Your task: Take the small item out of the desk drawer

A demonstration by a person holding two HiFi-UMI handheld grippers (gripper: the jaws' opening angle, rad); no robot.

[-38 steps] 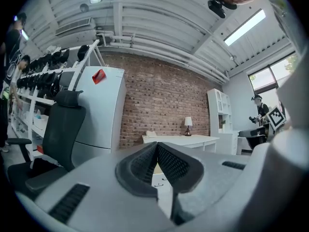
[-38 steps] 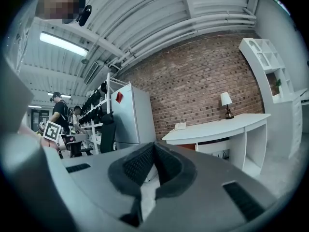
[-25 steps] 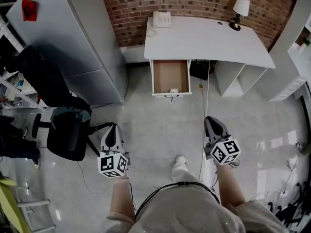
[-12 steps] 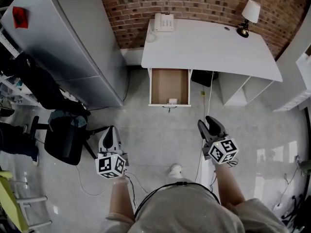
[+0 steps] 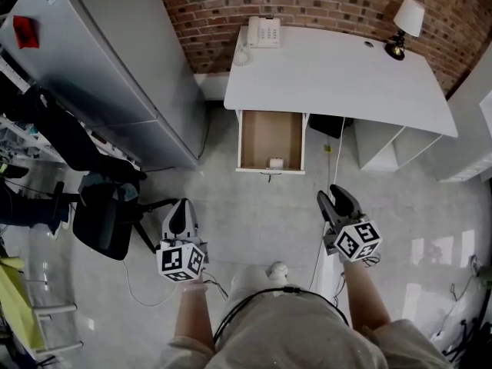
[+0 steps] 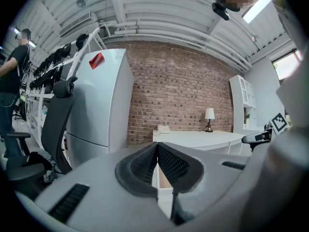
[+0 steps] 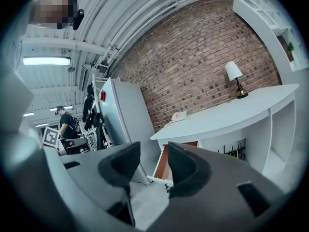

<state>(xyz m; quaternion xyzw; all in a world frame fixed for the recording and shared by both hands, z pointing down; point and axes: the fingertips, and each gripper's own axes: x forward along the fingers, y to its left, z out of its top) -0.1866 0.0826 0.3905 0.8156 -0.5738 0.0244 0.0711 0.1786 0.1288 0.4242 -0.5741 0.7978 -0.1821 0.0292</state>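
You're on the approach: the item (image 5: pixel 275 163) lies at the front of the open drawer (image 5: pixel 269 129), well ahead. Your left hand-held gripper (image 5: pixel 179 215) is pressed together; the right hand-held gripper (image 5: pixel 335 200) has just been opening, empty. Next, reach in.

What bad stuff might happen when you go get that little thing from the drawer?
A cord lies on the floor ahead; you might trip. The small item sits near the front wall of the drawer, so the right tool, whose empty jaws have just been opening, may bump that wall or knock the item away.
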